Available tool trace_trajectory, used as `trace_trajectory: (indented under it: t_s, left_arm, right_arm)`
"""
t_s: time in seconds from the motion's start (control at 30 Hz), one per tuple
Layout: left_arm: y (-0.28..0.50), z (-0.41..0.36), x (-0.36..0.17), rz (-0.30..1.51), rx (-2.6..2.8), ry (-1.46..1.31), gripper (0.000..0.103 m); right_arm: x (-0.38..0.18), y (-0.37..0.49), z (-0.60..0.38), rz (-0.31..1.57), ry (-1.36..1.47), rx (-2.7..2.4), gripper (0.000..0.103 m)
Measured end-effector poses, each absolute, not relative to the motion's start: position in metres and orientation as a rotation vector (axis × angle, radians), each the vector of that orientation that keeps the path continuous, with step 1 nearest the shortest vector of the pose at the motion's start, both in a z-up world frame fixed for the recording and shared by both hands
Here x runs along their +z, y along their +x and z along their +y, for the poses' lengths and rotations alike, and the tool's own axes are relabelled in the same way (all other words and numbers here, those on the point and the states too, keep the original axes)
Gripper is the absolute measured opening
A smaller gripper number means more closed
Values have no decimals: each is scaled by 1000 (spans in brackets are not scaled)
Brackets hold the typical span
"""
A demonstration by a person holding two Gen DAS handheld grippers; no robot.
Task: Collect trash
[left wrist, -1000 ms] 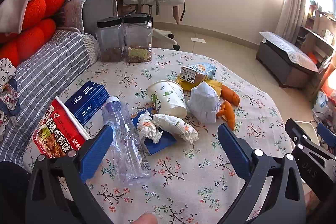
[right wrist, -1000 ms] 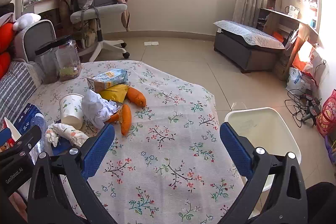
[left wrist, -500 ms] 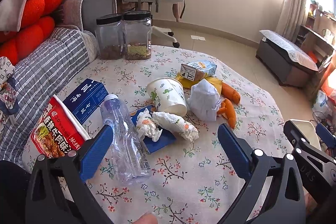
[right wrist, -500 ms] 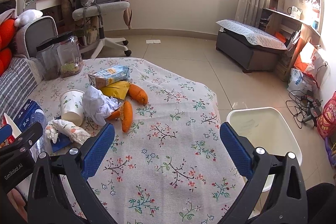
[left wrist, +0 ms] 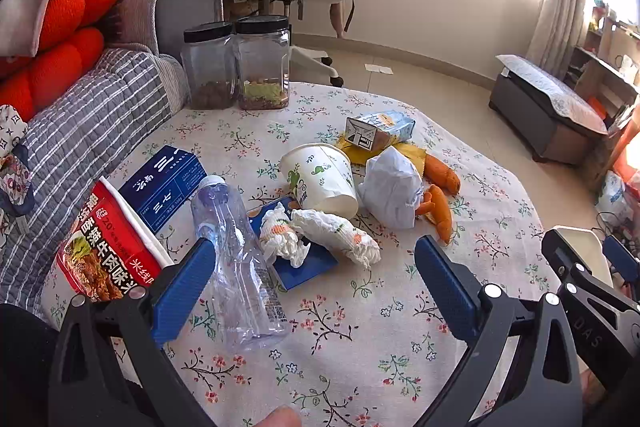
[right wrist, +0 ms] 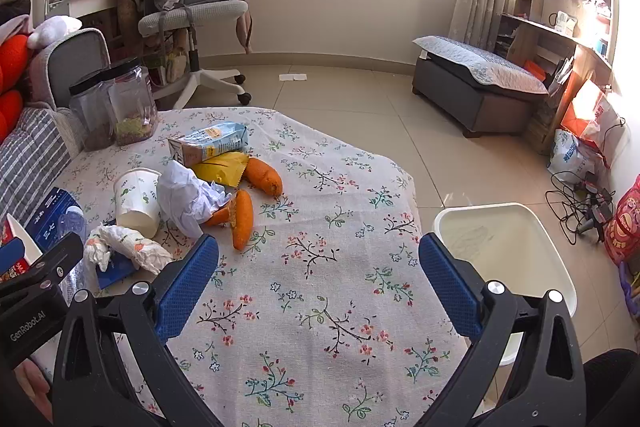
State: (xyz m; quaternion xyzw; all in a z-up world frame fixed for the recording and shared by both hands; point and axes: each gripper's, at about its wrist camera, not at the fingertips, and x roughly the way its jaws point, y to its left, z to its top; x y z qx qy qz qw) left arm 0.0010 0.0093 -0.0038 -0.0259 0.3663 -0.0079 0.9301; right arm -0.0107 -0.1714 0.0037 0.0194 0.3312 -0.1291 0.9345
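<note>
Trash lies on the floral tablecloth [left wrist: 360,327]: a crushed clear bottle [left wrist: 240,267], crumpled tissues [left wrist: 320,231], a paper cup [left wrist: 320,181] on its side, a white paper wad [left wrist: 394,187], orange peels [left wrist: 440,187], a milk carton [left wrist: 378,129] and a yellow wrapper [right wrist: 222,167]. My left gripper [left wrist: 316,291] hangs open just short of the bottle and tissues. Above bare cloth my right gripper [right wrist: 318,281] is open too, with the peels [right wrist: 244,213] ahead on its left. A white bin [right wrist: 504,255] stands on the floor at the table's right edge.
Two black-lidded jars [left wrist: 236,67] stand at the table's far edge. A blue box [left wrist: 164,179] and a red noodle packet [left wrist: 104,251] lie at the left. A striped sofa [left wrist: 80,131] borders the left; a chair [right wrist: 192,15] and bench [right wrist: 476,87] stand beyond.
Both grippers have crept slightly forward over the table and stayed open. The trash has not moved.
</note>
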Motion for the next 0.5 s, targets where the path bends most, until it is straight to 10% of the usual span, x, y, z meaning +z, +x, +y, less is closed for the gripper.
trace_trajectory:
  t_s: [0.5]
  left_arm:
    - [1,10,-4,751,-17,-51,97]
  right_arm:
    - [1,-10,-170,681,38,-263,96]
